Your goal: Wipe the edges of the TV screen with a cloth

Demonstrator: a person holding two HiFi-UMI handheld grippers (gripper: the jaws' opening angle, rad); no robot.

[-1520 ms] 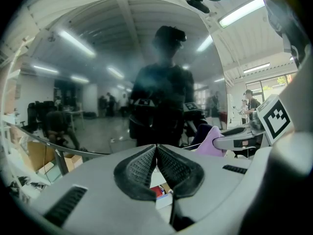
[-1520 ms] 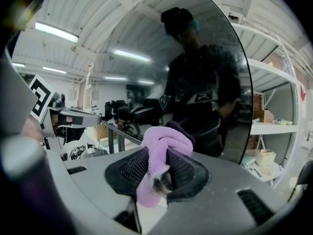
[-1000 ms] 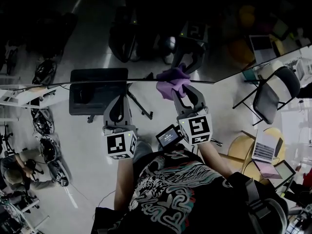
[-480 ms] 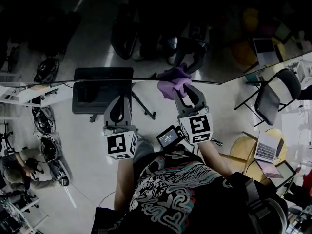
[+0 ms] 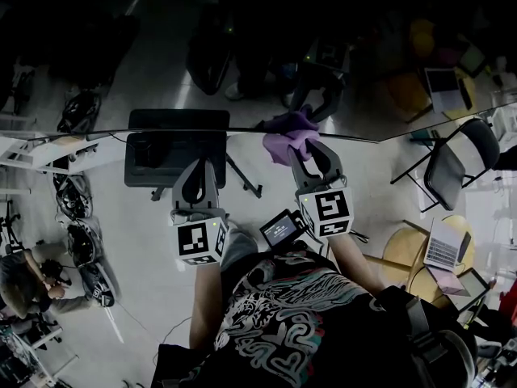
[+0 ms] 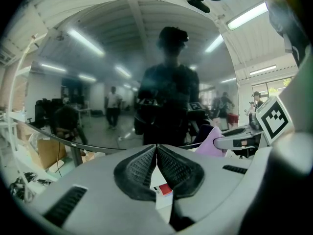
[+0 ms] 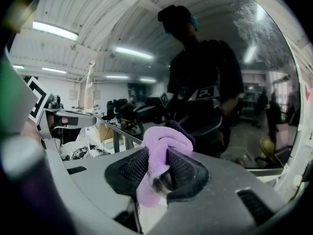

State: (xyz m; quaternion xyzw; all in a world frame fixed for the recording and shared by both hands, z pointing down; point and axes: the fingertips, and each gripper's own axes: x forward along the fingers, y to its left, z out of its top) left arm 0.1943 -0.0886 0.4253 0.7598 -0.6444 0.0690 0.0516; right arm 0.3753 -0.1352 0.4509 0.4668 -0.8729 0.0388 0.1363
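- Right hand-held gripper point(image 7: 157, 168) is clamping cloth point(image 7: 164, 140) at TV screen point(image 5: 121, 63) edge.
- Left hand-held gripper point(image 6: 156, 151) is hanging pinched together, empty.
- Risk: cloth slipping, bare jaws scratching the screen.

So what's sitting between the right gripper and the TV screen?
A purple cloth, pinched in the right gripper and bunched against the edge of the TV screen; the right gripper view shows it best.

Slides the purple cloth point(image 5: 289, 130) in the right gripper point(image 5: 310, 153) slightly toward 9 o'clock along the edge of the TV screen point(image 5: 161, 71), leaves that edge's 3 o'clock corner farther off
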